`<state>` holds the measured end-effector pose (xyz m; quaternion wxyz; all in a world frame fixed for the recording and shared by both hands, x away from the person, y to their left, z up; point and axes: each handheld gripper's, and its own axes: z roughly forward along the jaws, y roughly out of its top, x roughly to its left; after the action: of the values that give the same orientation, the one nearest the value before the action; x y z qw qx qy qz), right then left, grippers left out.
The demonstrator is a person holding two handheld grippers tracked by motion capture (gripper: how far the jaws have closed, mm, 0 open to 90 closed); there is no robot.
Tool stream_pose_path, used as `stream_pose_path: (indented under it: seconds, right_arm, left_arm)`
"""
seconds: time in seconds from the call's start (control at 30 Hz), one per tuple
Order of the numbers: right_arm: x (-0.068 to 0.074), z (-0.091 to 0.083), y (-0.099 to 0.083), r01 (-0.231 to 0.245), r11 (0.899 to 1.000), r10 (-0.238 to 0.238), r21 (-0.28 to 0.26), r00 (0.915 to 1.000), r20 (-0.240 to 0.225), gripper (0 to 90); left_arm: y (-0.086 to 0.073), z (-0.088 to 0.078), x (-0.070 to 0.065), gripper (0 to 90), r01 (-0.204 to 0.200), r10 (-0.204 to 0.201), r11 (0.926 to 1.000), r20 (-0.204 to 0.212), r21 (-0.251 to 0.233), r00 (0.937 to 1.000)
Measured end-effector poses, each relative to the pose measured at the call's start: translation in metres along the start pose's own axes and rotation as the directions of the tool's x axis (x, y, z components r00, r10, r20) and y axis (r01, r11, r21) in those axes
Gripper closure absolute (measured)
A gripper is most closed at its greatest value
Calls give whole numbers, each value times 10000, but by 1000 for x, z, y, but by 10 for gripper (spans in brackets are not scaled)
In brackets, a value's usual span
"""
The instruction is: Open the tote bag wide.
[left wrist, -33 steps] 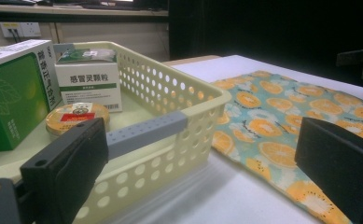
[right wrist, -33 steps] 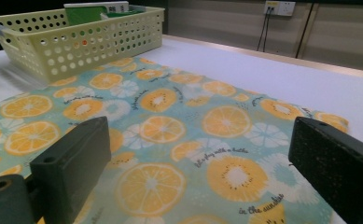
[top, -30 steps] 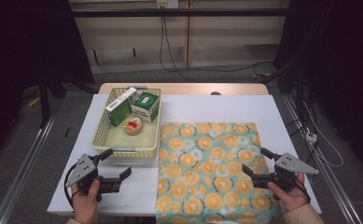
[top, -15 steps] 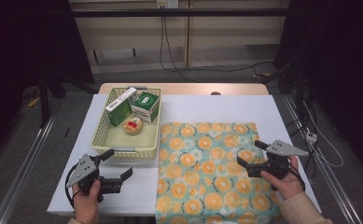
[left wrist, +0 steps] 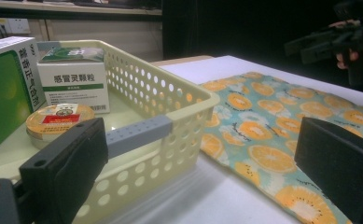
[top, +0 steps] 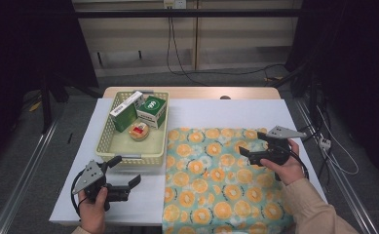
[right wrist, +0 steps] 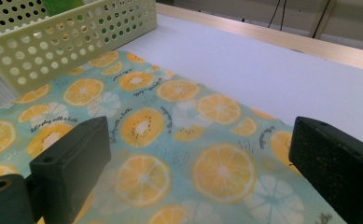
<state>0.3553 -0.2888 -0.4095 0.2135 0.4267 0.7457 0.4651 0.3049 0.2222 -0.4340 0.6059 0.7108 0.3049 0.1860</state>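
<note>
White table (top: 226, 114) bears a flat cloth (top: 216, 180) beside a basket (top: 110, 130), nothing looks begun: the right gripper (top: 256, 150) hovers over the cloth, the left gripper (top: 123, 176) near the basket, both jaws spread, empty.

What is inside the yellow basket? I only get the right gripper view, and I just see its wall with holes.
Observer: Two boxes, a long box and a green box, plus a small round tin lie in the basket.
Operator: Where is the other tool?
Observer: The left tool is over the white table, just off the basket's near rim, jaws open.
Operator: Does the orange cloth end near me?
Observer: No, the cloth runs on past the table's near edge.
</note>
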Motion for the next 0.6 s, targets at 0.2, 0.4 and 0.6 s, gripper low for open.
stream_pose_path:
  seconds: [0.2,0.4,0.6]
  right_arm:
    - [-3,23,15,262,9989,-255,378,9995,-201,90]
    - [2,54,26,718,9936,-683,877,9968,-416,136]
    - [7,87,37,967,9891,-882,1113,9929,-793,159]
  left_arm:
    - [0,1,1,24,-6,6,10000,44,11,10000]
    - [1,3,2,24,-55,55,10000,32,-68,10000]
    - [2,1,4,24,32,-33,9999,-33,-132,10000]
